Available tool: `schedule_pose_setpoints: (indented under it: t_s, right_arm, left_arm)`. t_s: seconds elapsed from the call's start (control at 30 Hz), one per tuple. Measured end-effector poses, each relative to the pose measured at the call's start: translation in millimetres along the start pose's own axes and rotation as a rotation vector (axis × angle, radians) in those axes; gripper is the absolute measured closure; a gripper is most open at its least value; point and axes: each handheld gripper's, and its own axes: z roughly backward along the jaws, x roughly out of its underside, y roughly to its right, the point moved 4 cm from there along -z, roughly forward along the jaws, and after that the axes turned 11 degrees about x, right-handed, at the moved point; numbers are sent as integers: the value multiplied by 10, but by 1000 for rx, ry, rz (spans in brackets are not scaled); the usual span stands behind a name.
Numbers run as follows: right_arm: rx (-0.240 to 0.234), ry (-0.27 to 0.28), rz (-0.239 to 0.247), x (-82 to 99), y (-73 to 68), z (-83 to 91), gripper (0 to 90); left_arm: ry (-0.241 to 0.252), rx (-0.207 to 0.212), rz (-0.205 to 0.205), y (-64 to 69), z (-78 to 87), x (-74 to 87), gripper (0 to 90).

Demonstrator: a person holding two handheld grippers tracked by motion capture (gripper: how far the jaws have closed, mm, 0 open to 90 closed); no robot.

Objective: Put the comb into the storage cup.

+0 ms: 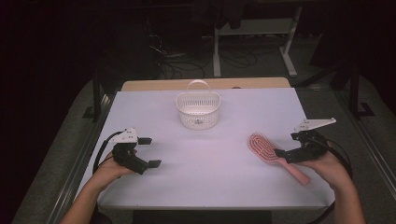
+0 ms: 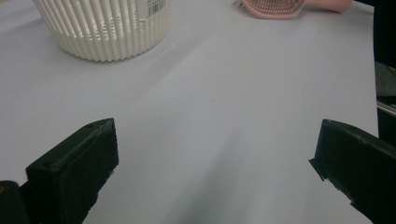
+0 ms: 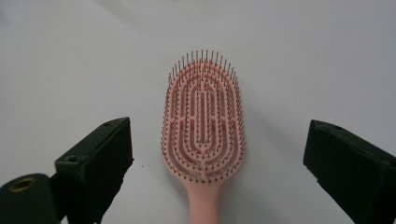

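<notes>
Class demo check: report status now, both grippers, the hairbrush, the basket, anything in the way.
Left gripper open, holding nothing. Right gripper open, lined up over the hairbrush, not gripping. Hairbrush flat on the table, bristles up. Basket upright, far side; nothing between.

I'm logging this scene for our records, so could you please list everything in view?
basket: one, white, slotted with a handle, far centre of the table.
hairbrush: one, pink, bristles up, lying on the table's right side, handle toward the person.
table: one, white top.
desk frame: one, white, on the floor beyond the table.
left gripper: one, black, open, near left of the table, nothing between its jaws.
right gripper: one, black, open, at the hairbrush handle.
</notes>
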Motion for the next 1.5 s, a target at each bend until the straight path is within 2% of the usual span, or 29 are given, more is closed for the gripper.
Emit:
schedule_pose_setpoints:
  t_s: [0.43, 0.73, 1.23, 1.5]
  right_arm:
    - [13, -95, 17, 102, 4, -28, 147]
    - [28, -184, 62, 121, 3, -57, 180]
    - [20, -270, 91, 112, -9, -103, 206]
    - [16, -336, 103, 144, -40, -179, 267]
  left_arm:
    - [7, 0, 0, 3, 9, -7, 0]
    - [4, -1, -3, 8, 10, -10, 0]
    - [3, 2, -7, 13, 5, -12, 0]
    - [3, 4, -8, 16, 4, -12, 0]
